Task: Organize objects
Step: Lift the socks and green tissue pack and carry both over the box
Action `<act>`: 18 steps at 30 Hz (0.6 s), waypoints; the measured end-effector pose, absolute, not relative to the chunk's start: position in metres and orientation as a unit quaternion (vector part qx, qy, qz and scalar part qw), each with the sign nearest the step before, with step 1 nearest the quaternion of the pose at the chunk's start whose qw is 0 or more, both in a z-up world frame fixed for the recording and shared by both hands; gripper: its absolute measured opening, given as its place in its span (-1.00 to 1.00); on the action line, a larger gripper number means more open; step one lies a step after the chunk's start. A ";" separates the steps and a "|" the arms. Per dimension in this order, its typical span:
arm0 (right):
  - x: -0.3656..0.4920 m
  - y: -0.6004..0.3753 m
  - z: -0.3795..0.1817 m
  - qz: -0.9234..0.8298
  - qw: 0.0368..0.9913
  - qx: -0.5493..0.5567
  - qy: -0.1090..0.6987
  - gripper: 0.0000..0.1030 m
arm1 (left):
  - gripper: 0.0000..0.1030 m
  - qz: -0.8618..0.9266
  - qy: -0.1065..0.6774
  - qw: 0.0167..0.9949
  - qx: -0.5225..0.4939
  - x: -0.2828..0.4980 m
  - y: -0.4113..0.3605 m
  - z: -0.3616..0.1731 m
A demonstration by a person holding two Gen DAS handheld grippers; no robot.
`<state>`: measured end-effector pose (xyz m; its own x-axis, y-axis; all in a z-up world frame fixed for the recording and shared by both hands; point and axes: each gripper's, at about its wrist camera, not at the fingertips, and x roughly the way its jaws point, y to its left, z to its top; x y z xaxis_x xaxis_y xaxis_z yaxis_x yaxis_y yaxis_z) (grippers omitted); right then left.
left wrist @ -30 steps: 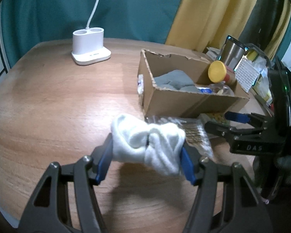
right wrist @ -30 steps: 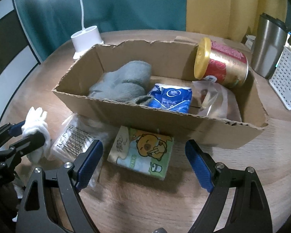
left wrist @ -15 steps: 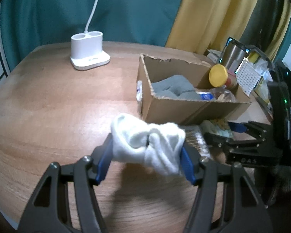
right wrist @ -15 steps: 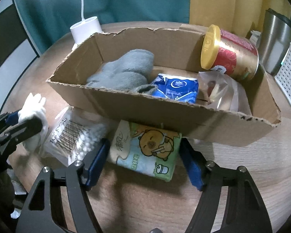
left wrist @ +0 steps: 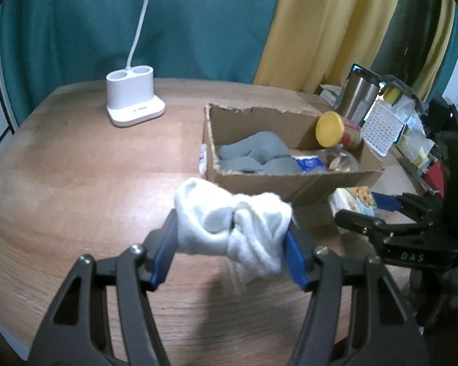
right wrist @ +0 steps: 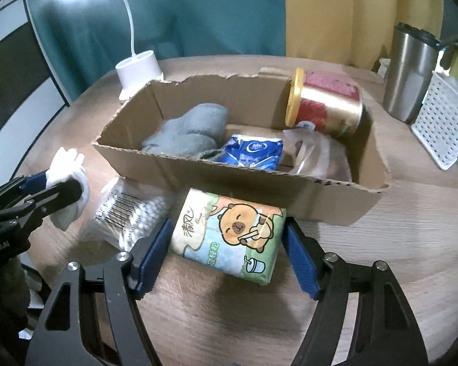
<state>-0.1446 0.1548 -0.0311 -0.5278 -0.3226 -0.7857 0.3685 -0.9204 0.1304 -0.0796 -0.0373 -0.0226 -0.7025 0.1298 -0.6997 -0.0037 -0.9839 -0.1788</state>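
My left gripper (left wrist: 230, 238) is shut on a rolled white sock (left wrist: 229, 225) and holds it above the wooden table, in front of the left corner of the cardboard box (left wrist: 284, 183). The sock also shows in the right wrist view (right wrist: 67, 183). My right gripper (right wrist: 227, 250) has its blue pads on both sides of a green tissue pack with a cartoon bear (right wrist: 229, 231) in front of the box (right wrist: 259, 183). The pack looks lifted off the table. The box holds a grey sock (right wrist: 189, 131), a blue packet (right wrist: 253, 152), a clear bag and a red tin (right wrist: 323, 106).
A clear bag of cotton swabs (right wrist: 128, 213) lies left of the tissue pack. A white lamp base (left wrist: 134, 100) stands at the back of the table. A steel tumbler (right wrist: 409, 73) and a white perforated basket (right wrist: 442, 122) stand at the right.
My right gripper moved in and closed around the tissue pack, which has risen. My left gripper lifted the white sock higher and nearer the box.
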 end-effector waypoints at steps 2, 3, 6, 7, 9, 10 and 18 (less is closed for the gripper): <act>-0.143 0.158 -0.028 -0.875 0.199 0.441 0.025 0.47 | 0.23 0.921 -0.081 0.036 -0.380 -0.080 -0.035 -0.018; -0.142 0.159 -0.026 -0.876 0.200 0.439 0.023 0.47 | 0.23 0.921 -0.081 0.037 -0.378 -0.080 -0.034 -0.016; -0.139 0.163 -0.021 -0.878 0.202 0.434 0.021 0.47 | 0.23 0.923 -0.083 0.039 -0.374 -0.081 -0.031 -0.011; -0.138 0.164 -0.019 -0.878 0.202 0.433 0.020 0.47 | 0.23 0.924 -0.083 0.039 -0.372 -0.082 -0.030 -0.009; -0.136 0.166 -0.016 -0.880 0.204 0.429 0.018 0.47 | 0.23 0.924 -0.080 0.043 -0.372 -0.084 -0.026 -0.006; -0.135 0.167 -0.015 -0.881 0.204 0.428 0.018 0.47 | 0.23 0.924 -0.078 0.045 -0.371 -0.084 -0.024 -0.005; -0.133 0.173 -0.006 -0.884 0.204 0.421 0.017 0.47 | 0.23 0.925 -0.078 0.054 -0.367 -0.090 -0.015 0.002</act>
